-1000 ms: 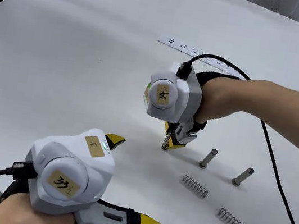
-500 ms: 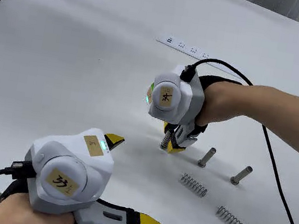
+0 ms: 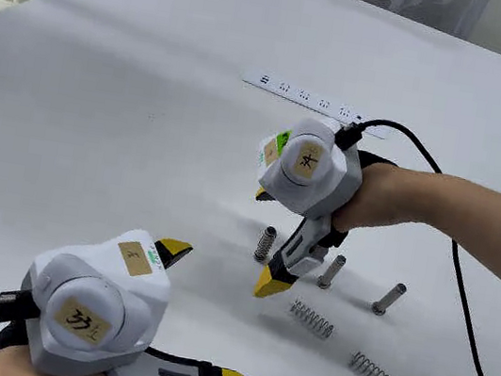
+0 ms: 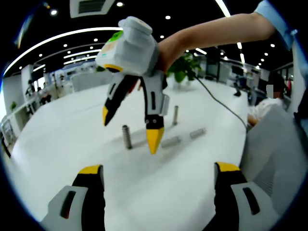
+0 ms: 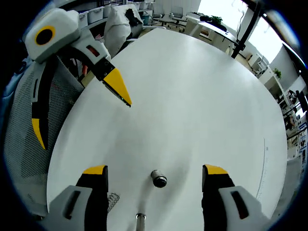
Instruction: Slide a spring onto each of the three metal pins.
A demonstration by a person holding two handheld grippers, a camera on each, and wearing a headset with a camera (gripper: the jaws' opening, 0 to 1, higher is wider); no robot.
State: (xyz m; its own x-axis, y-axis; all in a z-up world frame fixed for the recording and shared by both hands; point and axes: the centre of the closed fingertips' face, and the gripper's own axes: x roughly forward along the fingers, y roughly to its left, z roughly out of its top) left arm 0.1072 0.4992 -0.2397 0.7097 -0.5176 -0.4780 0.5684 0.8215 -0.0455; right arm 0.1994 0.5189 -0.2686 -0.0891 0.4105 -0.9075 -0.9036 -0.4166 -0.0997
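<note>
One metal pin (image 3: 265,243) stands upright on the white table with a spring around it. My right gripper (image 3: 266,239) hovers over it, open, one yellow tip on each side; from its own camera the sprung pin (image 5: 159,180) sits between the jaws, seen from above. Two bare pins (image 3: 332,271) (image 3: 388,298) stand to the right. Two loose springs (image 3: 312,319) (image 3: 374,373) lie nearer me. My left gripper (image 3: 201,319) is open and holds nothing at the near left. In the left gripper view the sprung pin (image 4: 127,137) stands under the right gripper (image 4: 130,129).
A white power strip (image 3: 312,98) lies at the back of the table (image 3: 130,102). The right gripper's black cable (image 3: 460,279) trails along the right side. Beyond the table, the left gripper view takes in office desks and a seated person (image 4: 272,96).
My right gripper was shut low around the spring on the left pin; now it has opened and lifted, leaving the spring on the pin. The left gripper has barely moved.
</note>
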